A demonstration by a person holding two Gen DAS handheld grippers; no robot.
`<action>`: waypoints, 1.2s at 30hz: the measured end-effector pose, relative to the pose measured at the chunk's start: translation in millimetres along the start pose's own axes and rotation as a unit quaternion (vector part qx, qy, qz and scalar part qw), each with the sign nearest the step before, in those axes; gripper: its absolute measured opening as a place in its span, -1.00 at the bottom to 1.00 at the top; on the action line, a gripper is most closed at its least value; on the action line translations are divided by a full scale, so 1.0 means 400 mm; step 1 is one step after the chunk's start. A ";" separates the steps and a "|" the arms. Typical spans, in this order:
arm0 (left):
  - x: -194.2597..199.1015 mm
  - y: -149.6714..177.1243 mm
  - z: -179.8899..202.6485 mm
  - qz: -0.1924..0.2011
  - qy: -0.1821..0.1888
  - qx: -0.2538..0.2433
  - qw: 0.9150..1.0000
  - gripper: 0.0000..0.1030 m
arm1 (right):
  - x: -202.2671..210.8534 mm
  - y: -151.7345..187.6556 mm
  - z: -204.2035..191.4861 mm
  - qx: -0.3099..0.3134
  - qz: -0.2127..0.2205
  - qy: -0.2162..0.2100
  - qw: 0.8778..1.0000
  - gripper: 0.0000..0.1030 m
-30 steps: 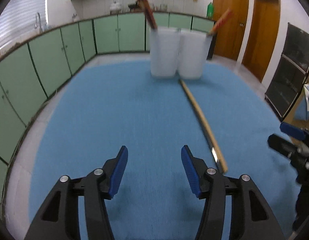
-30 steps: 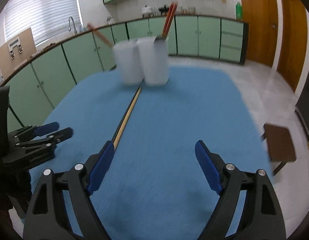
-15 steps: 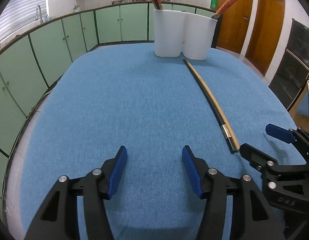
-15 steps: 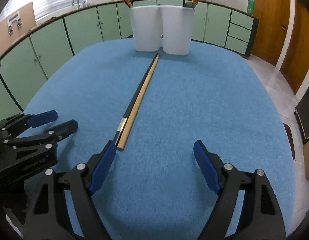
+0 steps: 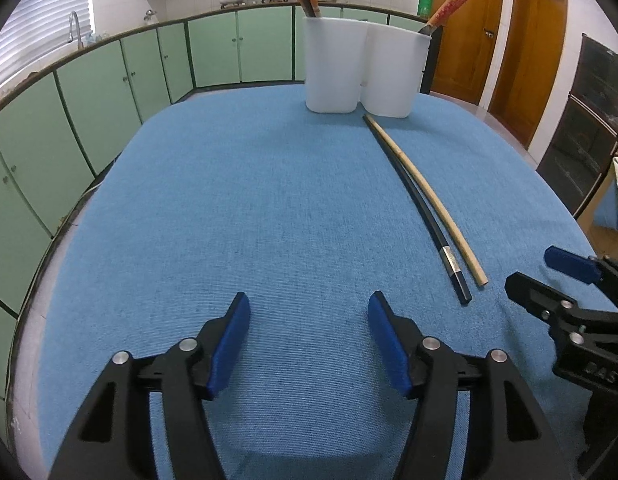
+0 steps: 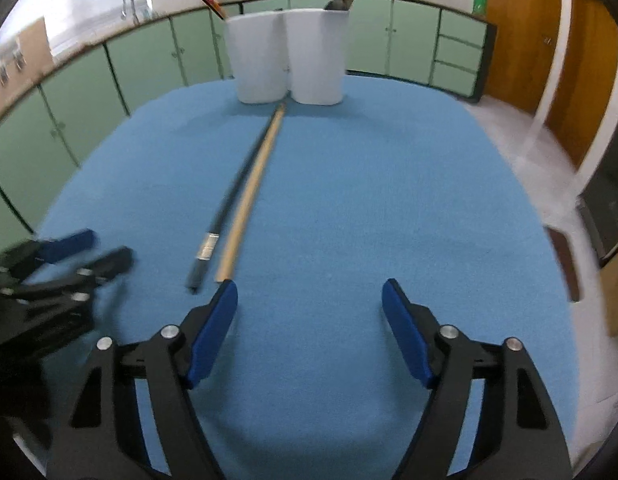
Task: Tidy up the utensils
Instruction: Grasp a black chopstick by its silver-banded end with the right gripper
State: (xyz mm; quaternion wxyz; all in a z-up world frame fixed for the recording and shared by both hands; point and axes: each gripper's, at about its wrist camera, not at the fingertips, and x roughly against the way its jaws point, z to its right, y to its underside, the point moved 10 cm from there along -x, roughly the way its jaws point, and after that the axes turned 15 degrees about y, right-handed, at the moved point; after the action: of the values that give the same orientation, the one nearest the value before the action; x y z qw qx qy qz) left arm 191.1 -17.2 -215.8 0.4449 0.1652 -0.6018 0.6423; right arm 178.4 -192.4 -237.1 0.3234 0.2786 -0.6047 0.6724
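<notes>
Both claws, left claw (image 5: 309,340) and right claw (image 6: 309,326), are spread above bare blue worktop (image 5: 237,216); two chopsticks (image 5: 425,208) lie before two white holders (image 5: 367,68).

holders (image 5: 367,68) – 2 | loose chopsticks (image 5: 419,200) – 2 | claws (image 5: 309,334) – 2

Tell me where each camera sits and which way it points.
Left wrist: on the left gripper, low over the blue table, facing the white holders; its open fingers show, with the right gripper at the right edge.
Right wrist: on the right gripper, facing the same holders; its open fingers show, the left gripper at left.
Shared: table, holders, black chopstick and tan chopstick.
</notes>
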 end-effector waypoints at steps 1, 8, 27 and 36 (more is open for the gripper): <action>0.002 0.001 -0.002 0.001 0.001 0.001 1.000 0.18 | 0.001 -0.001 -0.011 0.001 0.000 -0.008 1.000 0.23; 0.008 0.004 -0.014 0.004 0.001 0.009 1.000 0.18 | -0.022 -0.006 -0.076 0.032 0.000 -0.002 0.999 -0.26; -0.012 -0.014 0.128 0.006 0.056 -0.006 0.998 0.19 | 0.013 0.051 0.120 -0.030 -0.004 0.018 0.999 -0.88; -0.064 -0.012 0.181 -0.011 0.026 -0.032 0.999 -0.08 | 0.012 0.065 0.149 -0.045 -0.006 0.008 0.999 -0.87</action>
State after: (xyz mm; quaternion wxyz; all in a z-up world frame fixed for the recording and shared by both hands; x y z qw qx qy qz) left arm 185.5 -93.8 -216.1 0.4723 0.1410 -0.6083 0.6221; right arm 154.4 -252.8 -243.2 0.3450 0.2621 -0.6297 0.6448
